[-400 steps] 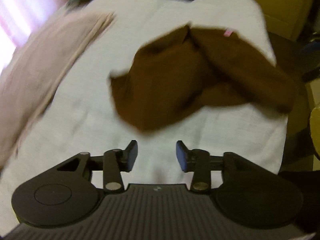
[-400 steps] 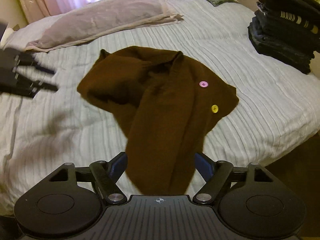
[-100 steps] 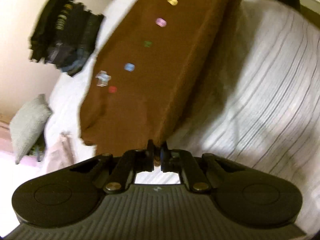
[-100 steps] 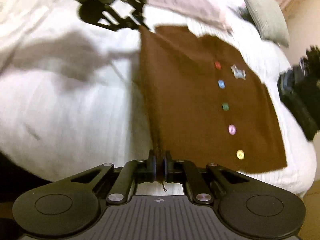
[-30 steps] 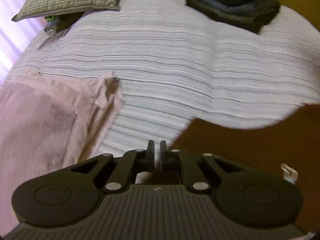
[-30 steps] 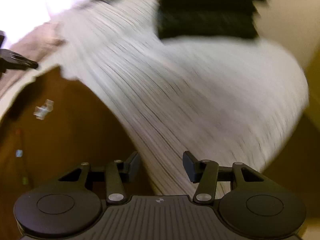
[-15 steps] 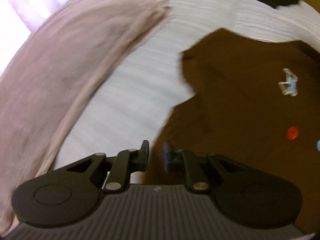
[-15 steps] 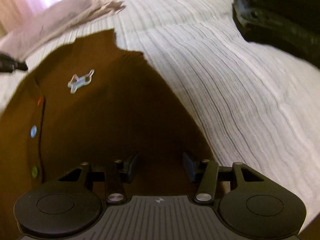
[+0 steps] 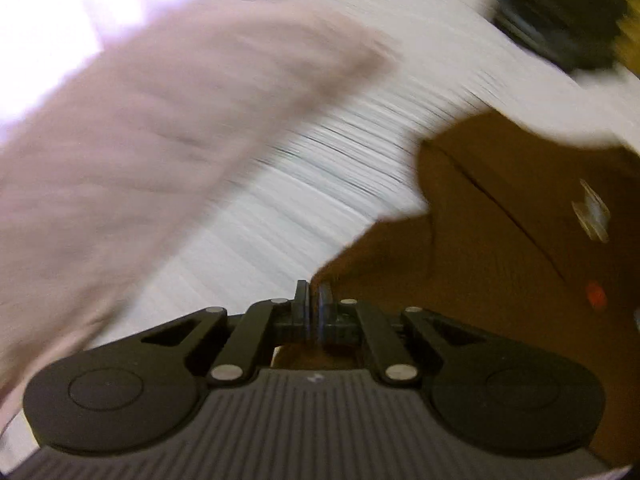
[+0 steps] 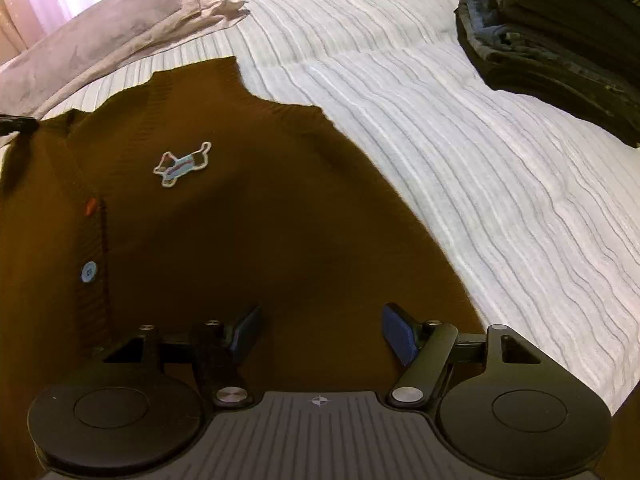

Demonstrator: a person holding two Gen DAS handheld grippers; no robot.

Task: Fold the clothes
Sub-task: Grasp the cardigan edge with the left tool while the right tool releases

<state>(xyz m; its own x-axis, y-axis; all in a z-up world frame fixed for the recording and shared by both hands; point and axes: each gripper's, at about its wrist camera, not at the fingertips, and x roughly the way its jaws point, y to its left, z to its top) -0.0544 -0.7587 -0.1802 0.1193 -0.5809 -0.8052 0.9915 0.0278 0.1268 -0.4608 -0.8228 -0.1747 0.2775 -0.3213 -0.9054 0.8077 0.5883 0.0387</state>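
- We have the brown cardigan (image 10: pixel 240 216) spread front-up on the bed (image 10: pixel 500 184), buttons and dog patch (image 10: pixel 182 164) showing; it fills the near left of the right wrist view.
- Our left tool (image 9: pixel 314 300) is pressed together, and it seems to pinch the cardigan's edge (image 9: pixel 400 256), though that view is blurred.
- Our right tool (image 10: pixel 320 334) hangs spread over the near part of the cardigan, gripping nothing.
- We judge the step in hand to be the first fold: one side gripped, the other not yet.
- The next move calls for the right tool to drop to the cloth's edge and clamp it, so both can carry the side across.
- No containers show; a dark pile of folded clothes (image 10: pixel 560 40) sits far right, a pink pillow (image 10: pixel 100 40) far left.
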